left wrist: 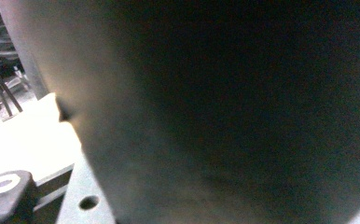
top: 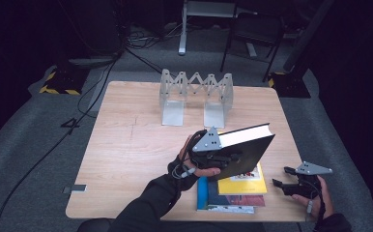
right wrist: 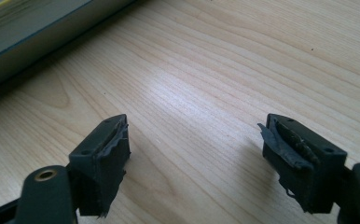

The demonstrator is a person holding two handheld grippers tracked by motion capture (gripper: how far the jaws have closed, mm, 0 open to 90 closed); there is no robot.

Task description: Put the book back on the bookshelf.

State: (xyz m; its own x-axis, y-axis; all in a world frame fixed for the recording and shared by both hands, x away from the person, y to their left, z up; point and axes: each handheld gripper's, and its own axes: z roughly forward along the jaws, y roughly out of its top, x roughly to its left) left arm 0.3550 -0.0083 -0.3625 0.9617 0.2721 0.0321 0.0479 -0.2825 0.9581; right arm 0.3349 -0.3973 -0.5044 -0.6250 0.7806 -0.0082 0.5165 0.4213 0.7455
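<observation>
A: Item one, black book (top: pixel 246 147). Location?

B: Off the table (top: pixel 126 145), held tilted above the stack (top: pixel 233 193) at the near edge. Page edges face up and away, toward the rack (top: pixel 196 94). In the left gripper view its dark cover (left wrist: pixel 225 112) sits close against the lens.

A: Item two, left gripper (top: pixel 218 157). State?

B: Clamped on the black book near its lower left corner; fingers part-way closed, spread to the book's thickness.

A: Item three, right gripper (top: pixel 283 181). State?

B: Low over the table's near right corner, just right of the stack, well apart from the black book. Fingers (right wrist: pixel 101 154) wide apart, nothing between them; bare wood (right wrist: pixel 201 116) shows in the gap. Pads worn and ragged.

A: Item four, stack. Contents?

B: Yellow book (top: pixel 245 183) on top, a red one beneath, a blue one at the bottom, all lying flat. The black book overhangs the yellow book's far edge.

A: Item five, rack?

B: Clear, folding, upright at the table's far side, well apart from both grippers.
</observation>
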